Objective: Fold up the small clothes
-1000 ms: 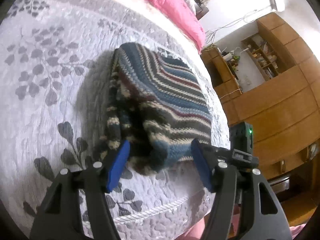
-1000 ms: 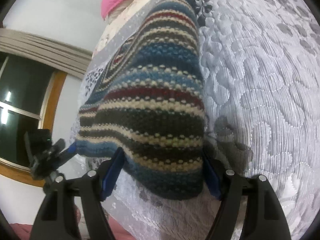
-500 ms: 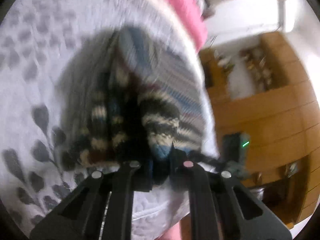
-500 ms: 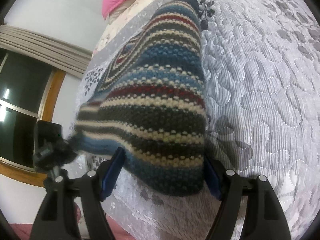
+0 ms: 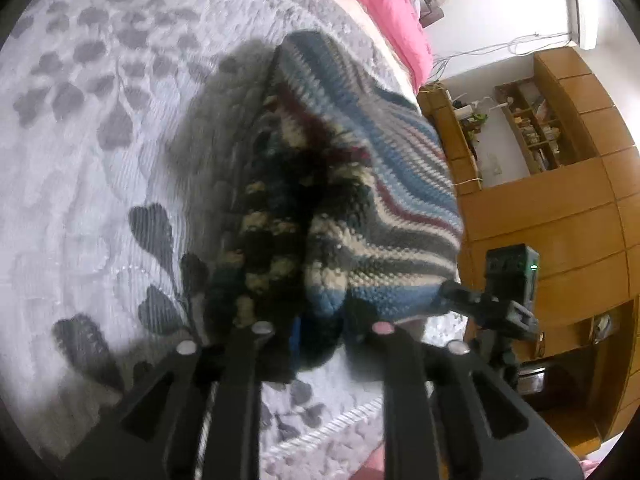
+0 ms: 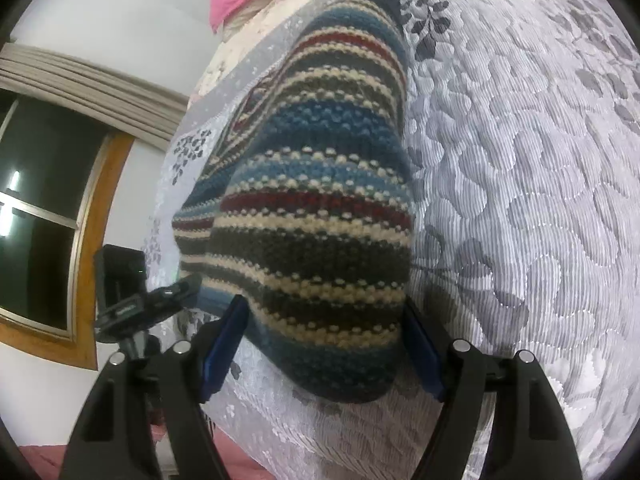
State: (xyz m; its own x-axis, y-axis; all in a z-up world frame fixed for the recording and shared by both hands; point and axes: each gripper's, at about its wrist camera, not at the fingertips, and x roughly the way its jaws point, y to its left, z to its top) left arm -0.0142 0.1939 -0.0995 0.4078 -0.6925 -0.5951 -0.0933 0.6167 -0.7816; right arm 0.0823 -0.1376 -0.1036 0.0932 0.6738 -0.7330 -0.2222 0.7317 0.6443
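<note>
My left gripper [image 5: 320,332] pinches knit [image 5: 360,208] corner for the fold; right gripper [image 6: 320,356] spread round the other corner, no grip yet.

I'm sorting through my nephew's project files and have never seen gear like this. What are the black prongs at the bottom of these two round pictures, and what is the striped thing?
The black prongs are two-finger grippers, hand-held tools a person works like tongs, one in each hand. Each carries a wide-angle camera looking forward along its fingers, hence the round, bent pictures. One picture comes from the left gripper, the other from the right gripper.

The striped thing is a small knitted garment in blue, cream, dark and red, lying on a grey leaf-patterned bedspread; something pink lies at the bed's far end.

The left gripper has closed on a bunched corner of the knit. The right one is open, its blue pads on either side of the other near corner, not pinching it. The job is folding it.
</note>
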